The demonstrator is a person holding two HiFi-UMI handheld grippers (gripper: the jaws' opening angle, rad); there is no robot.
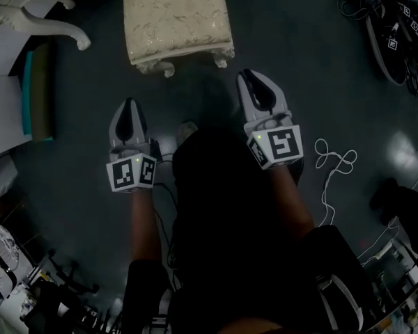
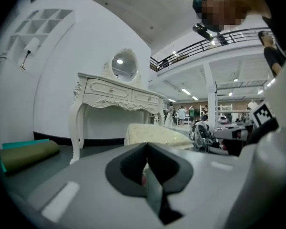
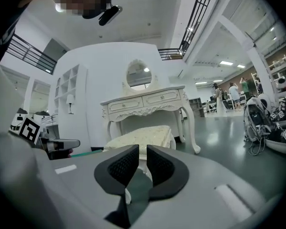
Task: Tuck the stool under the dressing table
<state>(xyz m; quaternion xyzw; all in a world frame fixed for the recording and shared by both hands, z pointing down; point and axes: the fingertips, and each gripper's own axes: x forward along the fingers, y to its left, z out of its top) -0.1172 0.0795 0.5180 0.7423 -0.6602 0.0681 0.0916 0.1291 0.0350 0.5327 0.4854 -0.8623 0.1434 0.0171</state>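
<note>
The cream upholstered stool (image 1: pixel 177 19) stands on the dark floor straight ahead, out in front of the white dressing table (image 3: pixel 148 101), of which one carved leg (image 1: pixel 52 26) shows at the top left in the head view. My left gripper (image 1: pixel 129 106) is shut and empty, held well short of the stool's near left corner. My right gripper (image 1: pixel 251 76) hovers just before the stool's near right leg, its pads (image 3: pixel 121 163) a narrow gap apart with nothing between them. Both gripper views look nearly level at the stool (image 2: pixel 157 135) and the table (image 2: pixel 114 92).
A rolled olive mat with a teal edge (image 1: pixel 38 89) lies by the wall at the left. Bags and cables (image 1: pixel 397 26) are piled at the top right, and a white cord (image 1: pixel 334 162) loops on the floor to my right. People stand far off in the hall.
</note>
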